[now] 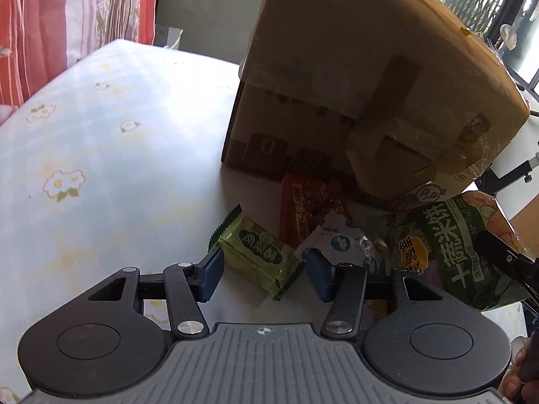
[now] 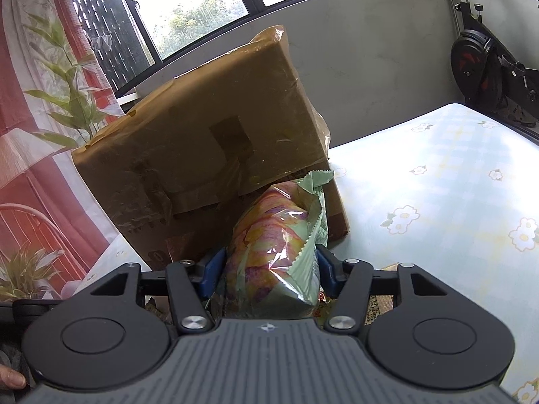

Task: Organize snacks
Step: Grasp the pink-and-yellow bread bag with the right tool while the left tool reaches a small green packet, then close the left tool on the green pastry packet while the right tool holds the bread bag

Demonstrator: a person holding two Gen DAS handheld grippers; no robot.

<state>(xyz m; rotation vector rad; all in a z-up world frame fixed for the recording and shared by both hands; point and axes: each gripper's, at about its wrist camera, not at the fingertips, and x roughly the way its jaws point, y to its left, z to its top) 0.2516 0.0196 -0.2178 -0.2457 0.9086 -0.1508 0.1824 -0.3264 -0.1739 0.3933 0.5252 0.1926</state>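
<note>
Right claw (image 2: 267,271) clamped on rice-cracker bag (image 2: 273,252), pads (image 2: 212,274) pressing both sides of bag body, bag lifted off counter (image 2: 438,181) and pointing at box (image 2: 209,141). Same bag visible from left wrist (image 1: 448,249), right claw's black finger on its far edge. Grip on the body rather than on the crimped top: probably for a steadier carry of a puffy bag, though crushing the contents is a risk.

Left claw (image 1: 266,272) spread wide, holding nothing, straddling green packet (image 1: 257,252) on counter. Left pad (image 1: 210,274) just beside packet's left end, right pad (image 1: 318,276) at its right corner, close to white packet (image 1: 340,240). Likely lined up for next pick; risk of catching the white one too.

Red packet (image 1: 299,208) flat behind those two, near box base. All loose snacks clustered right in front of box, so short trips.

Box flap tilted toward cameras, taped, overhanging the snacks; opening not visible from either view. Likely destination for snacks, so bag held high to clear the flap. Most of job left: three packets on counter, one in the air.
</note>
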